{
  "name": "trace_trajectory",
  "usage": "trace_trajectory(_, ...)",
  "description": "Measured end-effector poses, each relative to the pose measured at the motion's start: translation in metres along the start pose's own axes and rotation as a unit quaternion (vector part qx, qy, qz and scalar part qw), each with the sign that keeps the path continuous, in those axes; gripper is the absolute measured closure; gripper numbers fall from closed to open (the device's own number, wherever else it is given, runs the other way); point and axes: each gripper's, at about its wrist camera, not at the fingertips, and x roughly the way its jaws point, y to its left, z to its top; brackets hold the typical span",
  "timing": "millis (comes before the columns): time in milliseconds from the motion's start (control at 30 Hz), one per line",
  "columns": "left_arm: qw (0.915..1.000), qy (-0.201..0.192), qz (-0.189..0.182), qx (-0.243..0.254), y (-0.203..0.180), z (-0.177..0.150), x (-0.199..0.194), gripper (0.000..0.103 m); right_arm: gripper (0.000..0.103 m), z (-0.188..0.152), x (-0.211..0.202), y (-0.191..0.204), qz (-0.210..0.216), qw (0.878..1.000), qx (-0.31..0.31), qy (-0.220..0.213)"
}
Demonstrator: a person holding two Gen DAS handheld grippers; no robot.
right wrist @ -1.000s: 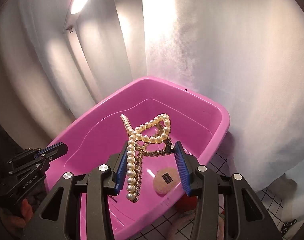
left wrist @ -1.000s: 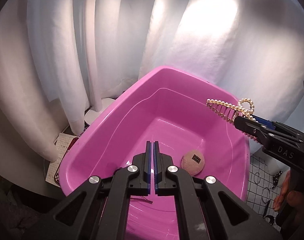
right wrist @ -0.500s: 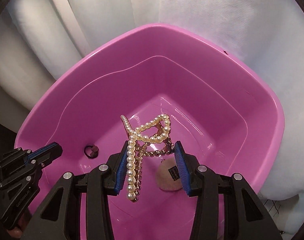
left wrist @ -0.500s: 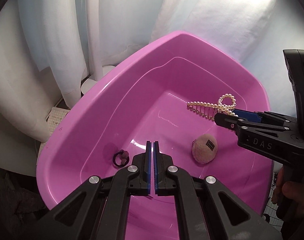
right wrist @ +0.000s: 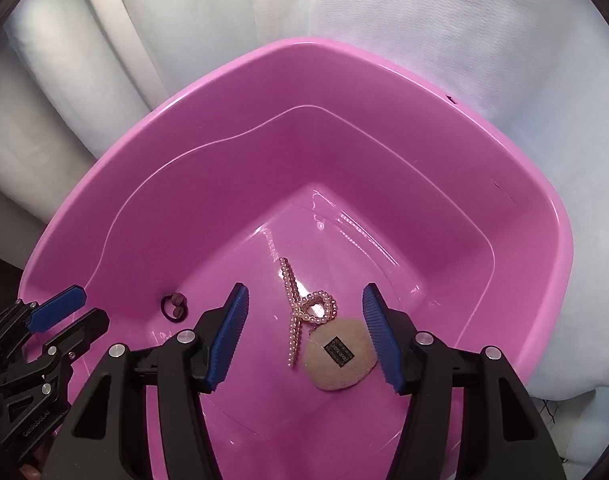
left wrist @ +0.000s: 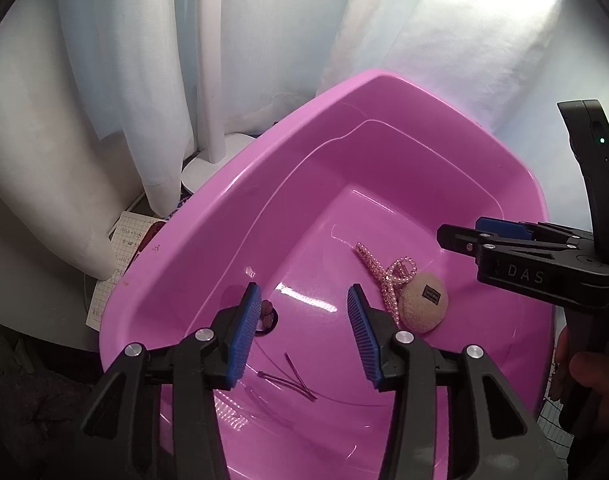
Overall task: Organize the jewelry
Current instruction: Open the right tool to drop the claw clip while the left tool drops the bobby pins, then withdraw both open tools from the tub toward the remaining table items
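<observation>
A pearl hair claw (right wrist: 304, 312) lies on the floor of the pink tub (right wrist: 560, 240), touching a round beige puff (right wrist: 340, 360) with a black label. It also shows in the left wrist view (left wrist: 388, 276) beside the puff (left wrist: 424, 303). My right gripper (right wrist: 306, 338) is open and empty above the claw and puff. My left gripper (left wrist: 304, 336) is open and empty over the tub (left wrist: 208, 216). A dark hair tie with beads (left wrist: 266, 316) lies by the left wall, also seen in the right wrist view (right wrist: 174, 307). Thin dark hairpins (left wrist: 294, 378) lie near the front.
White curtains hang behind the tub. A white lamp base (left wrist: 216, 164) stands on the floor at its left, with papers (left wrist: 116, 256) below. A black wire grid (left wrist: 552, 412) lies at the right edge.
My right gripper opened and the pearl claw dropped to the tub floor beside the puff. My left gripper went from shut to open; hairpins now lie below it.
</observation>
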Motion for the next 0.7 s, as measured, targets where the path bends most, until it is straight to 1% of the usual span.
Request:
trace_trajectory(67, 0.9998, -0.019, 0.009, 0.005, -0.003, 0.0, -0.009, 0.026, 0.045, -0.002, -0.003, 0.0, 0.001, 1.0, 0.0, -0.004)
trace_trajectory(167, 0.9992, -0.035, 0.012, 0.012, -0.005, -0.001, -0.018, 0.026, 0.045, -0.001, -0.013, 0.001, 0.001, 1.0, 0.0, -0.014)
trace_trajectory(233, 0.999, -0.04, 0.013, 0.013, -0.004, -0.001, -0.022, 0.025, 0.04, -0.003, -0.02, 0.002, 0.001, 1.0, 0.003, -0.024)
trace_trajectory(267, 0.9989, -0.042, 0.015, 0.014, -0.004, -0.002, -0.024, 0.023, 0.04, -0.005, -0.022, 0.004, 0.003, 1.0, 0.005, -0.029)
trace_trajectory(333, 0.9986, -0.05, 0.012, 0.012, -0.002, -0.004, -0.029, 0.021, 0.04, -0.009, -0.03, 0.004, 0.003, 0.999, 0.01, -0.04)
trace_trajectory(433, 0.9977, -0.065, 0.016, 0.012, 0.001, -0.008, -0.039, 0.015, 0.039, -0.019, -0.045, 0.005, 0.005, 0.998, 0.019, -0.058)
trace_trajectory(500, 0.997, -0.073, 0.021, 0.013, 0.002, -0.011, -0.045, 0.009, 0.036, -0.03, -0.058, 0.002, 0.009, 0.997, 0.031, -0.075)
trace_trajectory(600, 0.9961, -0.082, 0.026, 0.016, 0.002, -0.016, -0.052, 0.008, 0.034, -0.052, -0.077, -0.002, 0.017, 0.993, 0.052, -0.103)
trace_trajectory(700, 0.9961, -0.083, 0.026, 0.017, -0.003, -0.022, -0.054, 0.007, 0.033, -0.079, -0.092, -0.009, 0.022, 0.99, 0.068, -0.125)
